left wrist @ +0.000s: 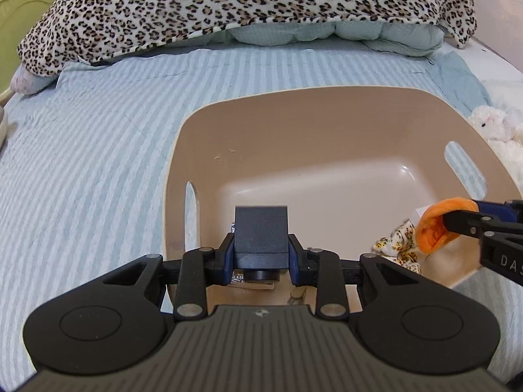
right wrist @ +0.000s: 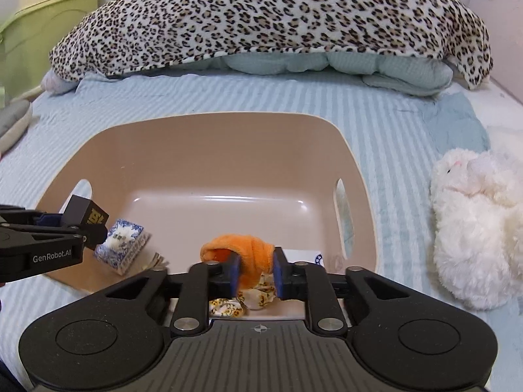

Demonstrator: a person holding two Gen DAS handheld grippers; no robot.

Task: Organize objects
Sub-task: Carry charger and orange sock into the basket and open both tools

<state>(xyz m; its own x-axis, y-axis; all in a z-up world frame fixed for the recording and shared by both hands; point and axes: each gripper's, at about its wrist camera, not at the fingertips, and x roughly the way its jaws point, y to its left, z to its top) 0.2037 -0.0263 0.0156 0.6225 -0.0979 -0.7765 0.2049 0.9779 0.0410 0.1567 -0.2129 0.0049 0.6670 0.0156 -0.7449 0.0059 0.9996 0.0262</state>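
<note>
A beige plastic basket (left wrist: 294, 124) (right wrist: 196, 143) sits on the striped bed. My left gripper (left wrist: 261, 258) is shut on a dark grey box (left wrist: 261, 232), held over the basket's near left side; the box also shows in the right wrist view (right wrist: 86, 217). My right gripper (right wrist: 256, 274) is shut on an orange plush piece (right wrist: 242, 248), held over the basket's near right side; it also shows in the left wrist view (left wrist: 434, 225). In the basket lie a blue-and-white patterned packet (right wrist: 122, 241), a yellow floral cloth (right wrist: 248, 300) (left wrist: 398, 245) and a white card (right wrist: 304, 254).
A leopard-print blanket (right wrist: 268, 16) covers pale green bedding at the back of the bed. A white fluffy plush toy (right wrist: 474, 228) lies right of the basket. A green cabinet (right wrist: 36, 26) stands at the far left. A grey-and-cream object (right wrist: 13, 124) lies at the left edge.
</note>
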